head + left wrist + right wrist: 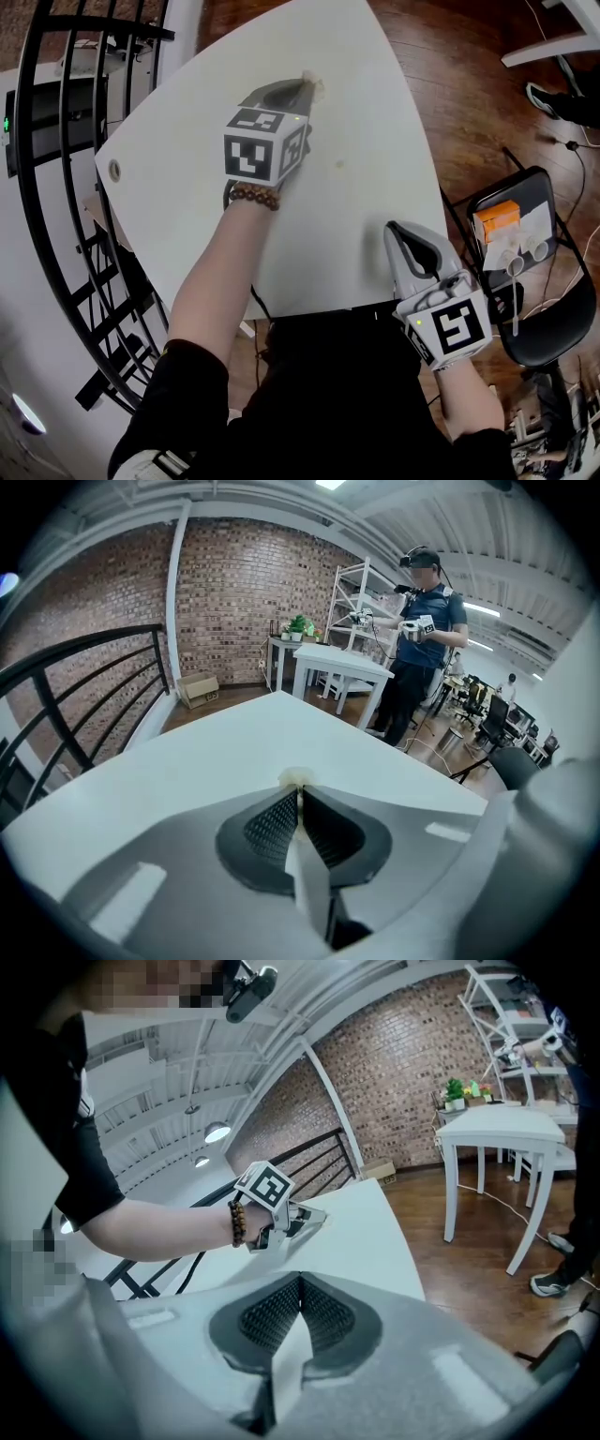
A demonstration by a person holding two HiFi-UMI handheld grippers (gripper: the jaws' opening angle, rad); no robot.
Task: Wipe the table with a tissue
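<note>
Left gripper view first: left gripper (299, 797) clenched, jaws meeting on a small pale wad of tissue (298, 778) poking out just past the tips. Sits low over the white table (187, 761), toward its far edge, with the tissue at or very near the surface; cannot confirm contact.

Right gripper view next: right gripper (300, 1283) closed on nothing, jaws flat together. Hangs at the table's near right edge, well apart from the tissue, taking no part in the wiping.

Further out, in the head view: beaded bracelet (253, 196) on the left wrist; a faint spot (339, 164) on the tabletop between the two grippers. Black railing (84, 112) off to the left, a chair (553, 328) with an orange box (497, 217) and cups off to the right, both clear of the table.

As for progress: tissue picked up and brought to the far part, so probably mid-wipe. No streaks or damp trails to tell the covered areas apart. Judging by the spot, middle and near stretches likely left to do.
</note>
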